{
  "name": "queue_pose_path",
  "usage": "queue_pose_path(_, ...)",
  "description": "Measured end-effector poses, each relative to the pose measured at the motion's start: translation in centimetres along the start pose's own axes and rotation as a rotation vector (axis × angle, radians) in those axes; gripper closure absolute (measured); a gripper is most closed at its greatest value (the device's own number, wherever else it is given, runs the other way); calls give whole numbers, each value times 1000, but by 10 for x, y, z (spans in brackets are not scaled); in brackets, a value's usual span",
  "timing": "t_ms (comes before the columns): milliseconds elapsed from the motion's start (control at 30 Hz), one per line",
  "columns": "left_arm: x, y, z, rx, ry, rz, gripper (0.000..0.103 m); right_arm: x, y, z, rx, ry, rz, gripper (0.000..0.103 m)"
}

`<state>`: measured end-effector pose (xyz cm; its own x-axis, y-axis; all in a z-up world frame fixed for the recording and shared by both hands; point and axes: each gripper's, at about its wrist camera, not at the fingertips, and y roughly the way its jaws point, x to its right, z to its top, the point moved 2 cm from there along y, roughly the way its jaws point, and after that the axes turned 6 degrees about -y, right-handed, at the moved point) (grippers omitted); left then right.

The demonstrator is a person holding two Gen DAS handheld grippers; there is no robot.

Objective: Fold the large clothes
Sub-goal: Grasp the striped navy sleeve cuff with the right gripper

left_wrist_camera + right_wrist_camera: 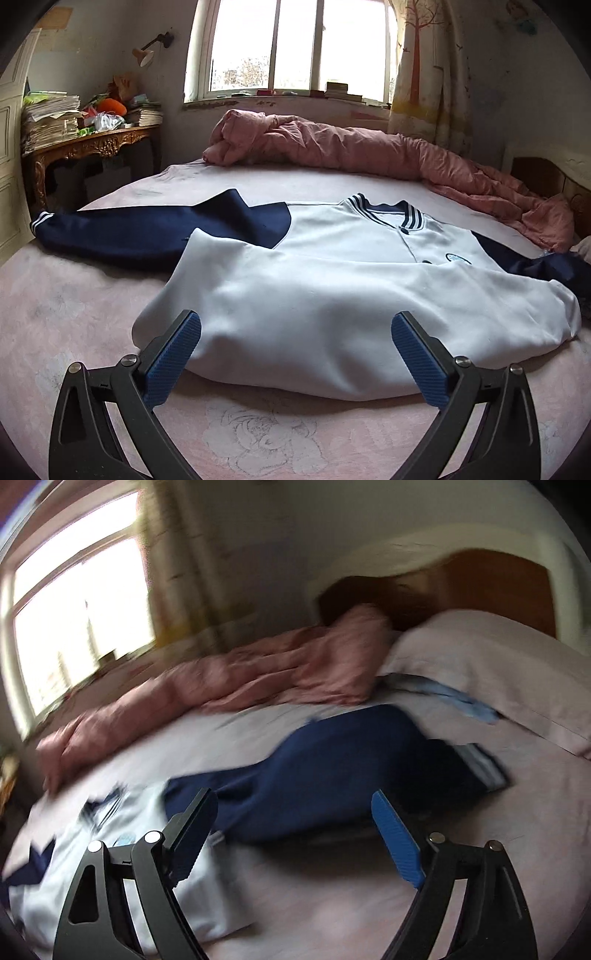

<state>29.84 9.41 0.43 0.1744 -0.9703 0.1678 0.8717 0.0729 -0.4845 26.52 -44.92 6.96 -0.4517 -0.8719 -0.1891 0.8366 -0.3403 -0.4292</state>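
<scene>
A white jacket (332,306) with navy sleeves and a striped collar lies on the pink bed sheet (74,314), its bottom part folded up over the chest. The left navy sleeve (147,229) stretches out flat to the left. My left gripper (295,339) is open and empty, just in front of the folded white edge. In the blurred right wrist view, my right gripper (295,819) is open and empty above the right navy sleeve (351,760), which lies spread toward the pillow. The white body (110,849) shows at lower left.
A crumpled pink quilt (369,151) lies along the far side of the bed under the window. A pillow (498,664) and wooden headboard (480,583) are at the right. A carved side table (92,144) piled with papers stands at the left.
</scene>
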Motion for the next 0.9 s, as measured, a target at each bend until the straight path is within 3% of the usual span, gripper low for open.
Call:
queue_pose_path(200,10,-5,-3,25,46,10,1,119,33,-3,-78,293,-129,16)
queue_pose_path(367,8,-5,-2,27,43,12,1,183,47,-15,-84,513,-49,16)
queue_pose_path(467,8,-4,-2,21,40,14,1,200,66,-24,-122,549,-30,16)
queue_pose_path(533,8,-4,-2,20,42,15,1,207,82,-31,-157,576,3,23)
queue_pose_path(667,8,-3,-3,19,50,17,1,205,97,-30,-145,509,-55,29)
queue_pose_path(700,8,-3,-3,18,52,17,1,204,99,-30,-146,493,-67,34)
queue_pose_path(767,7,-2,-3,14,51,24,1,203,108,-31,-161,471,-123,55)
queue_pose_path(833,7,-3,-2,16,50,26,1,206,109,-33,-160,500,-164,84)
queue_pose_path(900,8,-5,-2,24,53,21,1,207,107,-33,-149,512,-143,90)
